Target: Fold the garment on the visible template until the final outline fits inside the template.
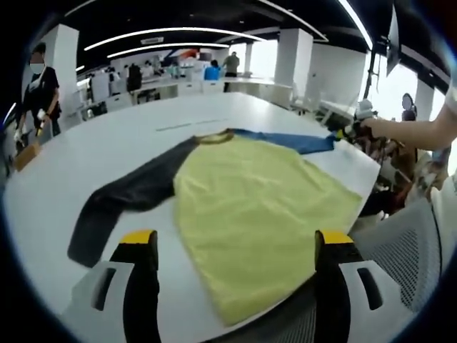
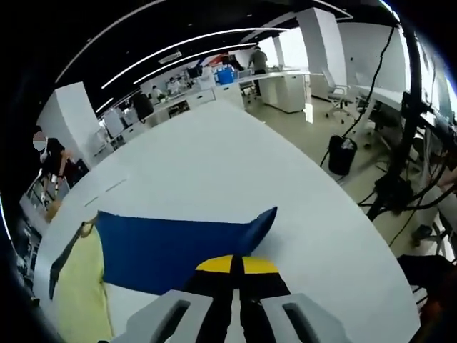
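Observation:
A yellow shirt [image 1: 257, 207] lies flat on the white table [image 1: 107, 143], with a dark grey sleeve [image 1: 128, 200] spread to the left and a blue sleeve [image 1: 293, 141] reaching to the far right. My left gripper [image 1: 235, 239] hovers open in front of the shirt's near hem, its jaws wide apart and holding nothing. In the right gripper view the blue sleeve [image 2: 171, 246] stretches across the table [image 2: 214, 157], and my right gripper [image 2: 236, 264] is shut on its near edge close to the cuff. The right gripper [image 1: 346, 132] also appears at the sleeve's end, held by a person's arm [image 1: 407, 128].
Faint grey marks [image 1: 175, 127] lie on the table beyond the collar. A mesh chair [image 1: 400, 250] stands at the table's near right edge. A person [image 1: 39, 93] stands at far left. A black bin [image 2: 343, 153] and cables sit on the floor to the right.

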`<state>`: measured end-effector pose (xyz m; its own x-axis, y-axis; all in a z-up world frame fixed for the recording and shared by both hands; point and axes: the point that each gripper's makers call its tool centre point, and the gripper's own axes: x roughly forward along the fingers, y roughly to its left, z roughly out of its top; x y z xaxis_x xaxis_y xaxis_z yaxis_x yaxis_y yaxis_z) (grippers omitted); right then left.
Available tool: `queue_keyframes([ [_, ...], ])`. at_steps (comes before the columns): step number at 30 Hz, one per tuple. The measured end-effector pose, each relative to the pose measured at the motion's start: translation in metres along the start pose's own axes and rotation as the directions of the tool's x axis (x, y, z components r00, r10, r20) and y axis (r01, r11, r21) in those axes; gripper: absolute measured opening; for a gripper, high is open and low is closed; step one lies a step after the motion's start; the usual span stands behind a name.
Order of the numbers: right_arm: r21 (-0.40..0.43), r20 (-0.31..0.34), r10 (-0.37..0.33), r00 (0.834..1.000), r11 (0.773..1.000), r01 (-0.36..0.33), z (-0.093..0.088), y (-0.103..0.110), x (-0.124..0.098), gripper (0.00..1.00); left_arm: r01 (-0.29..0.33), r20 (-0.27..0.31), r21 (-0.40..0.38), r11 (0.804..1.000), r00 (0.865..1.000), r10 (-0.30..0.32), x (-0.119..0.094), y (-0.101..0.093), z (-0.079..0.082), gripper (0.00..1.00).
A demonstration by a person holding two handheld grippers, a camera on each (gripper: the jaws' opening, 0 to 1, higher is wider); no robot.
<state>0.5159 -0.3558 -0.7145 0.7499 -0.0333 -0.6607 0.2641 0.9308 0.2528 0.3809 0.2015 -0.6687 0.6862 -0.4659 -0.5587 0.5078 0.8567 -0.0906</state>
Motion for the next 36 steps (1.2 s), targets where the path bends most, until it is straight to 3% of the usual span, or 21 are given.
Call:
queue_keyframes([
  [19, -0.149, 0.007, 0.113, 0.994, 0.983, -0.111, 0.025, 0.054, 0.014, 0.00, 0.007, 0.004, 0.001, 1.000, 1.000, -0.007, -0.002, -0.003, -0.002, 0.88],
  [20, -0.164, 0.006, 0.119, 0.993, 0.980, -0.116, 0.016, 0.072, 0.001, 0.00, 0.006, 0.005, 0.001, 1.000, 1.000, -0.006, -0.002, -0.002, -0.002, 0.88],
  [28, -0.216, -0.003, 0.167, 0.986, 0.963, -0.164, 0.005, 0.119, -0.020, 0.00, 0.002, -0.002, -0.003, 1.000, 1.000, -0.003, -0.003, -0.001, -0.005, 0.87],
  [36, -0.267, -0.031, 0.202, 0.979, 0.942, -0.203, 0.003, 0.147, -0.022, 0.00, 0.005, 0.000, -0.005, 1.000, 1.000, -0.005, -0.003, -0.001, -0.006, 0.87],
])
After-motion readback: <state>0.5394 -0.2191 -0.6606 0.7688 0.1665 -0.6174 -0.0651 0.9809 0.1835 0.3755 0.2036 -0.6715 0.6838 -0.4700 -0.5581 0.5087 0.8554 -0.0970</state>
